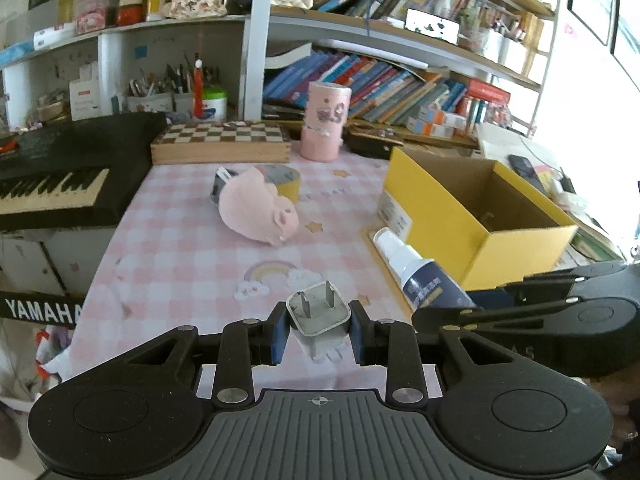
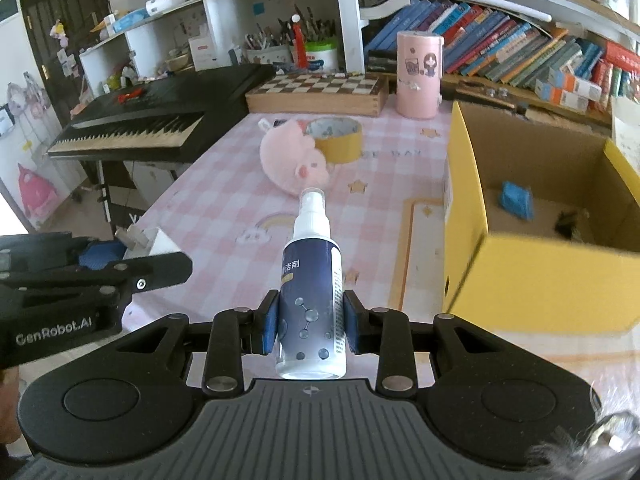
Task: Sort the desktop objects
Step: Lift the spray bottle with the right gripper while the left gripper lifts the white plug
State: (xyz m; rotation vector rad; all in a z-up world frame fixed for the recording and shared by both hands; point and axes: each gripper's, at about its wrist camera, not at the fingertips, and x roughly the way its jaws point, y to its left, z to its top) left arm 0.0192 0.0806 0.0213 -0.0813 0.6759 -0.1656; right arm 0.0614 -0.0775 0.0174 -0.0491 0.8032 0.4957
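Blue pads on our left gripper point(image 1: 319, 334) press both flanks of a white plug adapter point(image 1: 318, 314), whose prongs point up and away from us; the jaws are nearly closed and the adapter sits firmly between them, clear of the pink checked tablecloth point(image 1: 180, 248) below. Our right gripper point(image 2: 308, 326) likewise clamps a spray bottle point(image 2: 310, 292), dark blue body with a white nozzle, the nozzle aimed forward beyond the fingertips. The two tools sit just beside each other: from the left wrist view we see the right gripper and its bottle low to the right, and from the right wrist view the left one appears at the left edge.

Ahead and to the right of both tools stands an open yellow cardboard box point(image 2: 520, 276), nearest our right gripper; inside it lies a small blue item point(image 2: 516, 200) and something dark we cannot identify. Straight ahead of us, further out on the cloth, a pink plush pig point(image 1: 258, 212) lies against a roll of yellow tape point(image 2: 338, 138). Beyond those we see a wooden chessboard case point(image 1: 222, 142) and a pink cylinder point(image 2: 419, 76). A black keyboard point(image 2: 136, 128) lies off to the left.
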